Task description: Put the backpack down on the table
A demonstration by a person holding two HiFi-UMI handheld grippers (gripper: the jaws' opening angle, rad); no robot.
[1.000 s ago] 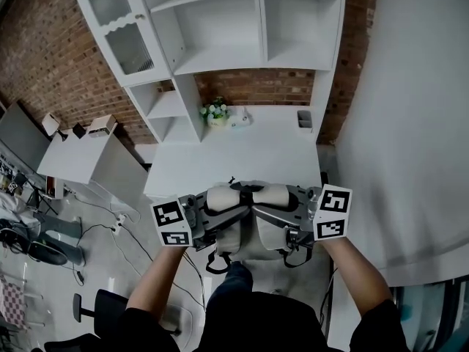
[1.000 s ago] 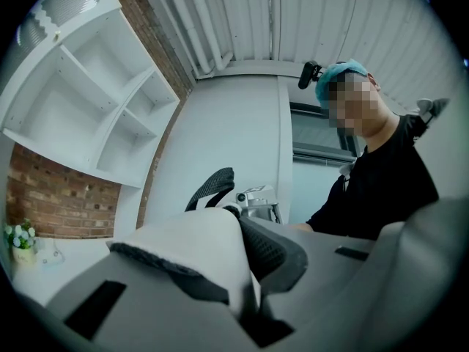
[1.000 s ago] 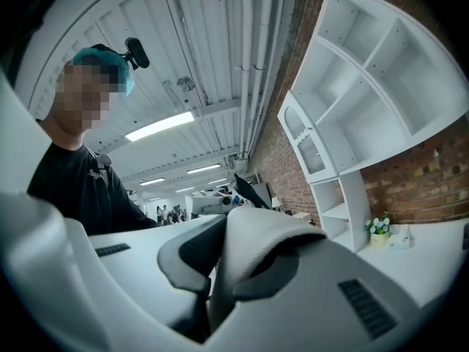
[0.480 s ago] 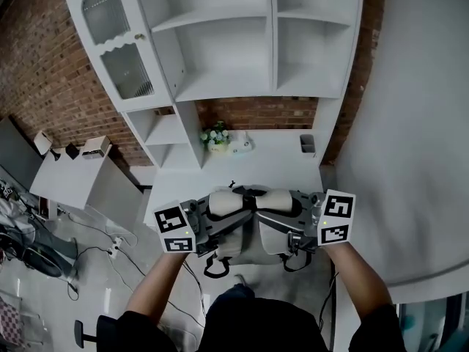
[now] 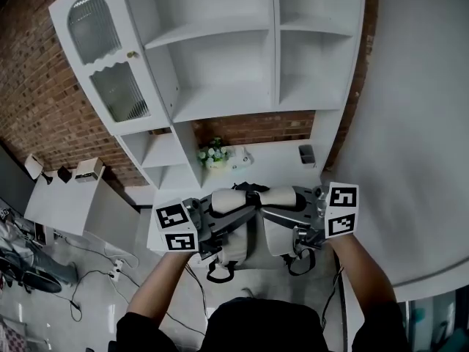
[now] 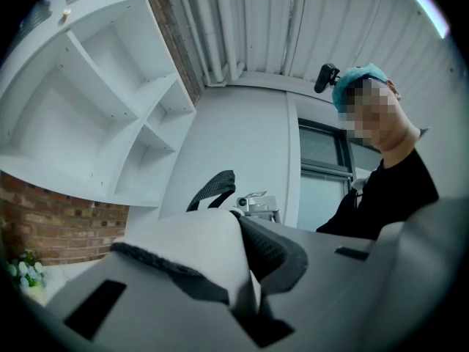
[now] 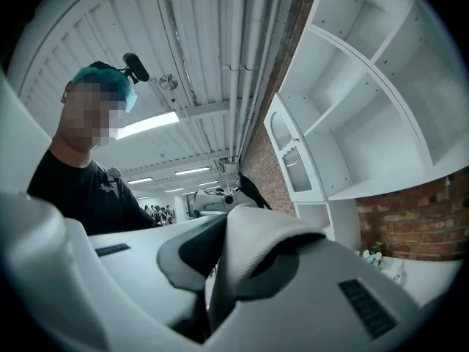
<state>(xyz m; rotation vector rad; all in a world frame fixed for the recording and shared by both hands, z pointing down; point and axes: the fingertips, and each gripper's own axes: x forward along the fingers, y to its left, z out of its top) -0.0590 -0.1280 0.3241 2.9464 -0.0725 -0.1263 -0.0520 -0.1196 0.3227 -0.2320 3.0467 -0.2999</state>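
Both forearms rise from the lower frame, grippers level and turned inward. Left gripper (image 5: 233, 213) and right gripper (image 5: 272, 215) each clamp a padded strap of the backpack (image 5: 245, 249) — it hangs mid-frame, at the near edge of the white table (image 5: 282, 163).

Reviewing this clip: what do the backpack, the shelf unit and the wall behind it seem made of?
The backpack: pale matte fabric, with dark mesh-like padding under the straps. The shelf unit: smooth white board, painted or laminated, cannot tell. The wall: bare red brick, mortar lines visible.
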